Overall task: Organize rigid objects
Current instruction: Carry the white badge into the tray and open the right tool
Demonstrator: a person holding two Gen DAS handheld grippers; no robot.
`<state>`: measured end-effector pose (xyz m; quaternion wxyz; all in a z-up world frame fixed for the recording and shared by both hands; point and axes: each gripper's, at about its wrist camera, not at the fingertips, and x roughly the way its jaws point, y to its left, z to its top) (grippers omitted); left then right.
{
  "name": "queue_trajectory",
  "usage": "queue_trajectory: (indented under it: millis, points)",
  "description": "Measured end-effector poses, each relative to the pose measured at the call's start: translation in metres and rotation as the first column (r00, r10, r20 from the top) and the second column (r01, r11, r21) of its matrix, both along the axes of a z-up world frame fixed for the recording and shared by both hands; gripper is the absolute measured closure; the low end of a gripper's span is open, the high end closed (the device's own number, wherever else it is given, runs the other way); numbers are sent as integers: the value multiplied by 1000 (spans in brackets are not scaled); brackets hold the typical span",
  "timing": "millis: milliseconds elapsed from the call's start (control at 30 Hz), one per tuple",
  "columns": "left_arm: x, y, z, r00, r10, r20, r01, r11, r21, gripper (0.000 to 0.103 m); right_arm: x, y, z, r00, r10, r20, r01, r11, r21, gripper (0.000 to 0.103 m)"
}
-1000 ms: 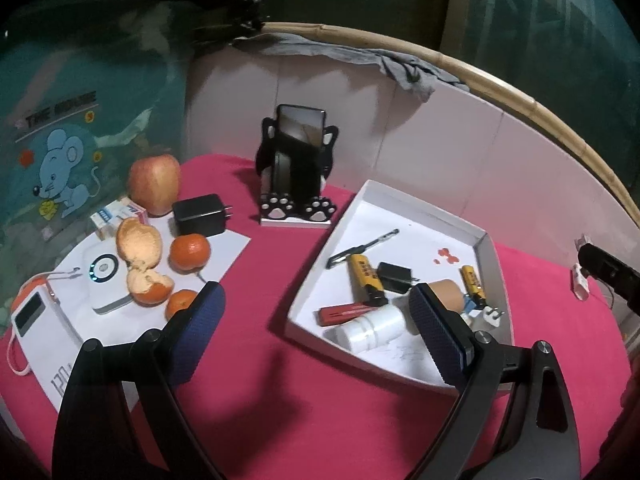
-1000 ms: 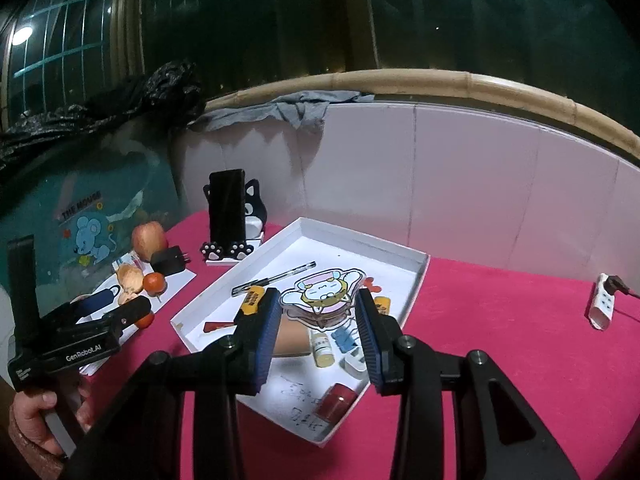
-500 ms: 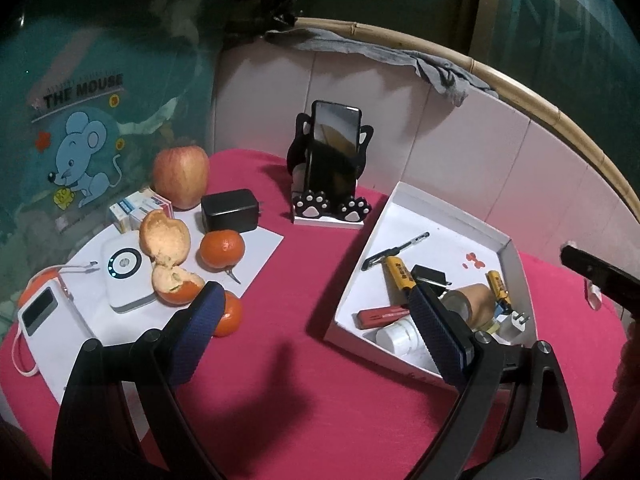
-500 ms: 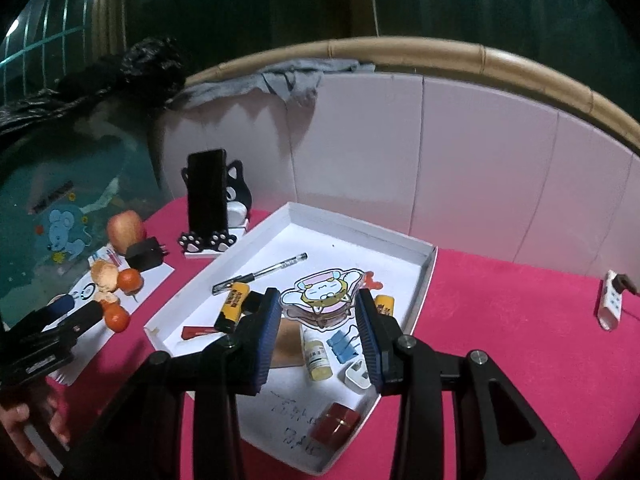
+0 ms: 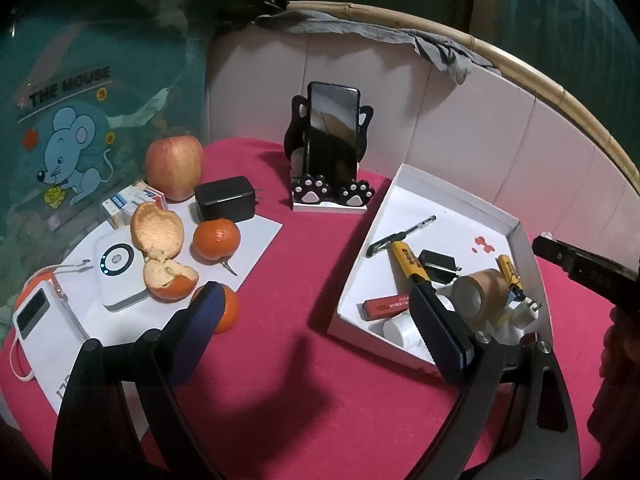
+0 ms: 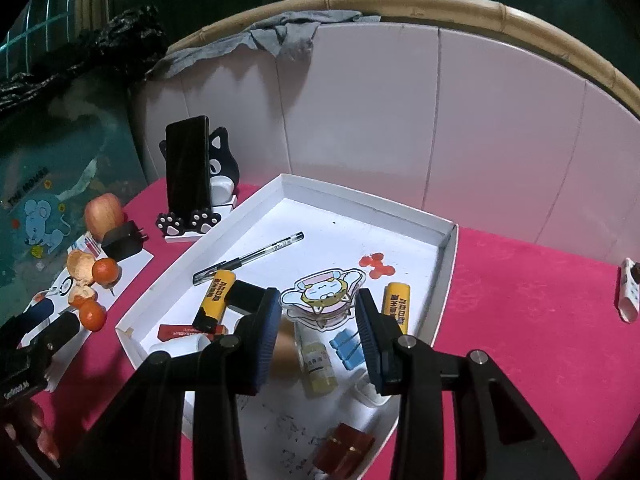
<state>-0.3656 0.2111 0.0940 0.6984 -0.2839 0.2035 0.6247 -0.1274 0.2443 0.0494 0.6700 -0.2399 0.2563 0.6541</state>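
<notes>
A white tray on the pink table holds a pen, yellow batteries, a tape roll, a red lighter and small chargers. My right gripper is shut on a cartoon acrylic stand and holds it above the tray's middle. My left gripper is open and empty above the tablecloth, between the tray and the fruit. A black charger and a white power bank lie at the left.
A phone on a cat stand stands at the back. An apple, tangerines and peel lie on white paper at the left. A power strip lies at the far right. A white tiled wall rings the table.
My left gripper has pulled back and turned left, so the fruit side shows more. My right gripper has moved in lower over the tray, still holding the cartoon stand.
</notes>
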Motion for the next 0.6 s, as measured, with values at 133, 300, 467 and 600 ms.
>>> queue_trajectory:
  millis: [133, 300, 467, 600]
  points:
    - [2, 1, -1, 1000, -4, -7, 4, 1000, -2, 9, -2, 3, -3, 1000, 4, -4, -4, 1000, -4, 65]
    - [4, 2, -3, 1000, -8, -9, 8, 1000, -7, 9, -3, 5, -4, 1000, 0, -4, 0, 1000, -7, 65]
    - [8, 3, -5, 1000, -17, -14, 17, 1000, -12, 9, -2, 12, -9, 1000, -12, -10, 12, 1000, -24, 65]
    - [9, 2, -4, 1000, -20, -19, 20, 1000, -11, 9, -2, 16, -12, 1000, -26, -4, 26, 999, -24, 65]
